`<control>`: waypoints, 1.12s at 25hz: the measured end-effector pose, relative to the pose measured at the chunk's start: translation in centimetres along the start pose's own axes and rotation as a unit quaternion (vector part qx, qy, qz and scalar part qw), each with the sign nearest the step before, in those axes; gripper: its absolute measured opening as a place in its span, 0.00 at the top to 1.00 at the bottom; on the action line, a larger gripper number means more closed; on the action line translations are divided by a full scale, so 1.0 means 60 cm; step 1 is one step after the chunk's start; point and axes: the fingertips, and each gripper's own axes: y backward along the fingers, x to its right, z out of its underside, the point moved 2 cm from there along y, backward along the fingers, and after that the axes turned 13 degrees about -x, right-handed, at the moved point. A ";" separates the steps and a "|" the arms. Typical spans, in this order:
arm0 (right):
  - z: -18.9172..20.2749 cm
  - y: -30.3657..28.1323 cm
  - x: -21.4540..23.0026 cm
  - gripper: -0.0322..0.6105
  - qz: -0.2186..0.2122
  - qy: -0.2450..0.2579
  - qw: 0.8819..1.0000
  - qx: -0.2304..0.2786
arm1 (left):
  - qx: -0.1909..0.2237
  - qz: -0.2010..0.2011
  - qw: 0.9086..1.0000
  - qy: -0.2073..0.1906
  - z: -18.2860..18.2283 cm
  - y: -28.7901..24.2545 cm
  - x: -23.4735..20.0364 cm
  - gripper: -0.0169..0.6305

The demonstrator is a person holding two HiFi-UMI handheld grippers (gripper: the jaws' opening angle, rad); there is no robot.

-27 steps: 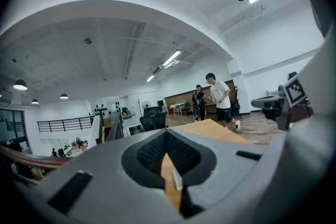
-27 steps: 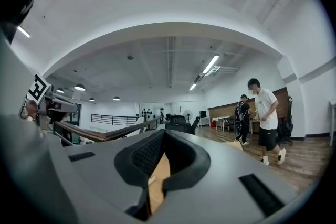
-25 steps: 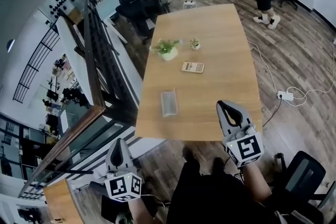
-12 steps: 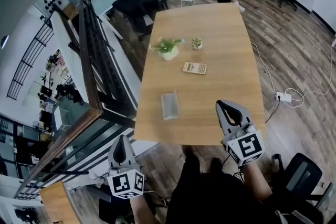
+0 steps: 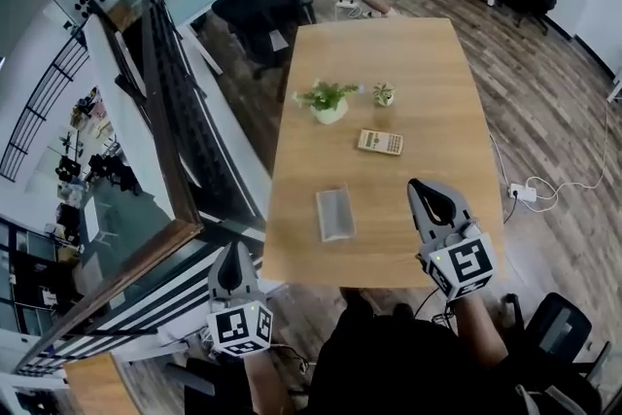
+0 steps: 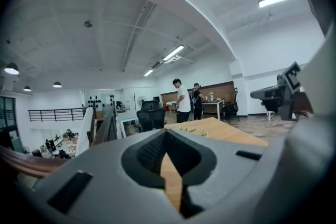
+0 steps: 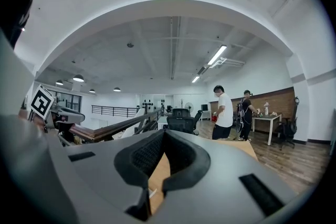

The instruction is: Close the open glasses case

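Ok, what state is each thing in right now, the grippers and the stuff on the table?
Left gripper: shut, empty.
Right gripper: shut, empty.
Glasses case: flat on the table, untouched; open or closed, too small to tell.
Calculator: lying flat.
Potted plant: upright.
Small potted plant: upright.

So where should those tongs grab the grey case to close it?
Probably a long edge of the glasses case, from above: it lies flat on the table, long sides running away from the person. Which half is the lid is too small to tell.
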 end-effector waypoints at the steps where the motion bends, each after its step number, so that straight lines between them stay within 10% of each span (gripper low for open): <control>1: -0.004 -0.012 -0.008 0.93 0.003 0.004 1.000 -0.006 | -0.001 0.005 1.000 0.001 0.003 -0.014 -0.013 0.98; 18: -0.062 -0.173 -0.118 0.93 0.063 0.074 0.994 -0.051 | 0.020 0.121 0.992 0.040 0.033 -0.185 -0.090 0.98; 28: -0.057 -0.195 -0.093 0.93 0.034 0.048 0.998 -0.023 | 0.041 0.107 0.993 0.015 -0.023 -0.231 -0.070 0.98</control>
